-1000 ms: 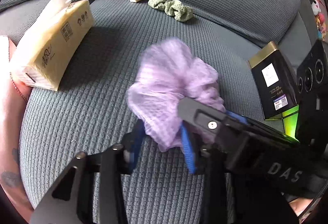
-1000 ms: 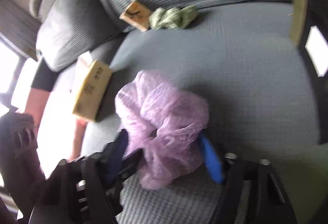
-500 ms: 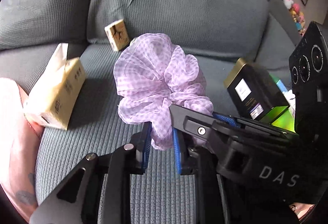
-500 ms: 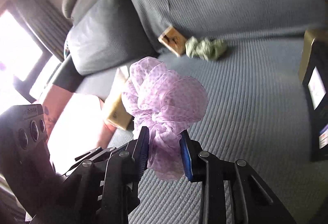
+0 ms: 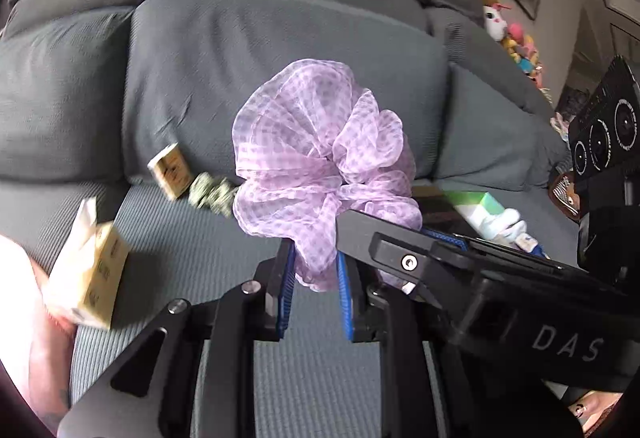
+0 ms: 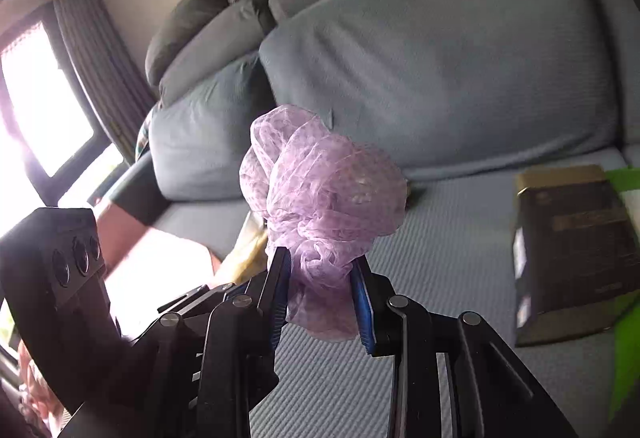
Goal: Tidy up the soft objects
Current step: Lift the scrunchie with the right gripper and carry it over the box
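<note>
Aloft above a grey sofa's seat cushion (image 5: pixel 180 238), a lilac checked scrunchie (image 5: pixel 320 157) is pinched from two sides at once. Seen from the left wrist, the left gripper (image 5: pixel 314 286) has its blue-padded fingers closed on the lower tail of the sheer fabric, while the right gripper's black body reaches in from the right edge of the frame and meets the same bunch just beside it. From the right wrist, the right gripper (image 6: pixel 320 290) is likewise clamped on the scrunchie's gathered bottom, with the ruffles puffing upward clear of the cushion.

Along the cushion's back edge, where it meets the backrest (image 5: pixel 280 57), a small tan box (image 5: pixel 170 175) stands tilted, with a green scrunchie (image 5: pixel 212 193) just beside it. A yellow tissue pack (image 5: pixel 90 270) sits near the cushion's left edge, blurred. Toward the right side lie a dark box with a gold end (image 6: pixel 576 250) and a green-and-white carton (image 5: pixel 484 207). Stuffed toys (image 5: pixel 512 41) crowd the far right corner of the sofa.
</note>
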`<state>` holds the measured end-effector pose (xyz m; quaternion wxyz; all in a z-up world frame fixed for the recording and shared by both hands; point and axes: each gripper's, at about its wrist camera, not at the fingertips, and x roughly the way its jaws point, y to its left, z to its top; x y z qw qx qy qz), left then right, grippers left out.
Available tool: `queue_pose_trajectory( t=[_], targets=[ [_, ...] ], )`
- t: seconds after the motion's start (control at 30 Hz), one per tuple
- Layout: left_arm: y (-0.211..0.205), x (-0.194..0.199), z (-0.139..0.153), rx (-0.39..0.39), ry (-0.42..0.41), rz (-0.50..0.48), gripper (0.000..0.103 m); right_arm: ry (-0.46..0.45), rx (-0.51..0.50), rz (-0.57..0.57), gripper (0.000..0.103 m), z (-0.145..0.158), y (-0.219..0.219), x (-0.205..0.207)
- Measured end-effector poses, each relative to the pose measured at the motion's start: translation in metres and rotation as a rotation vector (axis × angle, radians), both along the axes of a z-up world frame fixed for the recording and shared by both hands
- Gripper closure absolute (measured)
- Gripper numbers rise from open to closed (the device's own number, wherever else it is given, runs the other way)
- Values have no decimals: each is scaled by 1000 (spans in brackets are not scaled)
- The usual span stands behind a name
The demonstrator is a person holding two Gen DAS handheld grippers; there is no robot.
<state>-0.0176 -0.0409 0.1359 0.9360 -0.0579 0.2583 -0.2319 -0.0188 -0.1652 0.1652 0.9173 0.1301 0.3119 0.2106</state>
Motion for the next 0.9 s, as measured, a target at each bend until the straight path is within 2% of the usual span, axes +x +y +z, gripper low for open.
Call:
queue_pose_trajectory(
  t=[0.23, 0.4, 0.6, 0.9],
  targets=[
    [-62, -3, 27, 30, -98, -123, 87, -95, 40, -130, 70, 29, -69, -26],
    [-117, 3, 34, 40, -108, -221, 87, -108, 119, -255, 70, 35, -128, -38],
    [-182, 2, 35, 92, -125, -331, 87, -128, 176, -378, 70, 29, -184, -54],
    [-257, 14, 15, 155, -71, -424, 87, -76, 243, -553, 70, 2, -252, -58]
  ],
)
